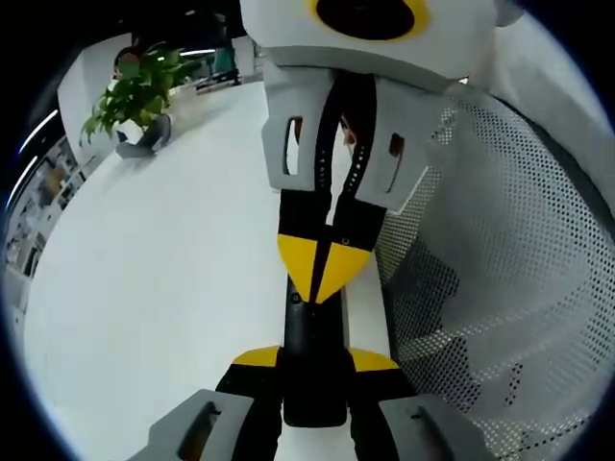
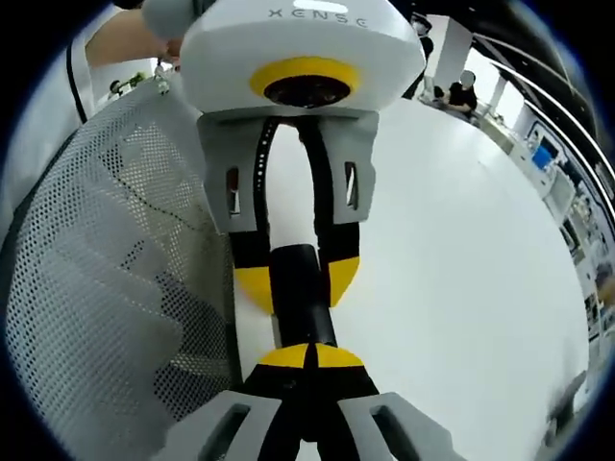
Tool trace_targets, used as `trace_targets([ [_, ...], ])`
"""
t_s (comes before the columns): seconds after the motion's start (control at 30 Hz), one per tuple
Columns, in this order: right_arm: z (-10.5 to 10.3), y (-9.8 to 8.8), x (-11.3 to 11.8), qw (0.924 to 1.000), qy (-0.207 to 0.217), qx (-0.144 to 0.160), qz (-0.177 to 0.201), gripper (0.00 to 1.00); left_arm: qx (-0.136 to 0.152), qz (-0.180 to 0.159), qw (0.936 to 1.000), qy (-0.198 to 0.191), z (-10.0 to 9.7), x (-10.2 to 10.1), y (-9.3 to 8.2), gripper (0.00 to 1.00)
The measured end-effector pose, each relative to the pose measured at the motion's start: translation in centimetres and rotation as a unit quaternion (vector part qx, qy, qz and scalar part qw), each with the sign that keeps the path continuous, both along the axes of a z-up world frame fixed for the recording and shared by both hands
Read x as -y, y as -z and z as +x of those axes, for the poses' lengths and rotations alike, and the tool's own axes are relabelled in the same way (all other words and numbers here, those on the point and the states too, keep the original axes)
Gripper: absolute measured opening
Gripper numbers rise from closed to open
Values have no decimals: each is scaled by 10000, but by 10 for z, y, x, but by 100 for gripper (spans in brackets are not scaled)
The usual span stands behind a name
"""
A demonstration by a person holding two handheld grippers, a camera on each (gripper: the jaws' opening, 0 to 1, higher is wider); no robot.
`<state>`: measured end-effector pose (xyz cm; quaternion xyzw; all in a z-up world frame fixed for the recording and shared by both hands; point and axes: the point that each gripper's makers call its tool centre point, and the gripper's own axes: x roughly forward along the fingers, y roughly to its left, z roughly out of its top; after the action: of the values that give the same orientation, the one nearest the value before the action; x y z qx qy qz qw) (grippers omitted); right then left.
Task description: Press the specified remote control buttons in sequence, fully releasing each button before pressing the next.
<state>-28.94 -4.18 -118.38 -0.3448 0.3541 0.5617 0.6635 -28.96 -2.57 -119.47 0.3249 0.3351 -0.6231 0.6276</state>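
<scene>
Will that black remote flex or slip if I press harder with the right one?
Probably stiff: the remote runs straight out of the left hand-held gripper, with no sag under the shut right hand-held gripper. Possibly slippery: its black casing looks smooth and is pinched only by its narrow sides. Likely light, being slim.

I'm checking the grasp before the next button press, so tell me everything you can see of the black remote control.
The remote control is a slim, dark, glossy bar, seemingly plastic, with rounded ends; no buttons are legible. It lies lengthwise over the white table, beside a white perforated mesh. The left gripper clamps one end between its yellow-tipped jaws. The right gripper, jaws closed together, presses its yellow tips onto the remote's top face. Whether the remote rests on the table cannot be told.
</scene>
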Motion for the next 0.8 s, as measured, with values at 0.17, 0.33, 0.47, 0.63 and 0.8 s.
trace_targets([
  [0.17, -1, -3, 0, 9977, 315, -514, 318, 0, 0, 39, 10000, -15, 0, 0, 0, 25],
  [0.33, 11, -9, 5, 9973, 424, -500, 342, 0, -16, 42, 10000, -55, 1, 0, 0, 25],
  [0.47, 11, -3, 4, 9974, 267, -640, 184, 0, -14, 25, 10000, -49, 1, 0, 0, 25],
  [0.63, 11, 0, 3, 9971, 190, -733, 70, 0, -9, -11, 10000, -81, 1, 1, 0, 25],
  [0.8, 12, 2, 2, 9964, 90, -823, -189, 0, 4, -50, 10000, -85, 1, 1, 0, 25],
])
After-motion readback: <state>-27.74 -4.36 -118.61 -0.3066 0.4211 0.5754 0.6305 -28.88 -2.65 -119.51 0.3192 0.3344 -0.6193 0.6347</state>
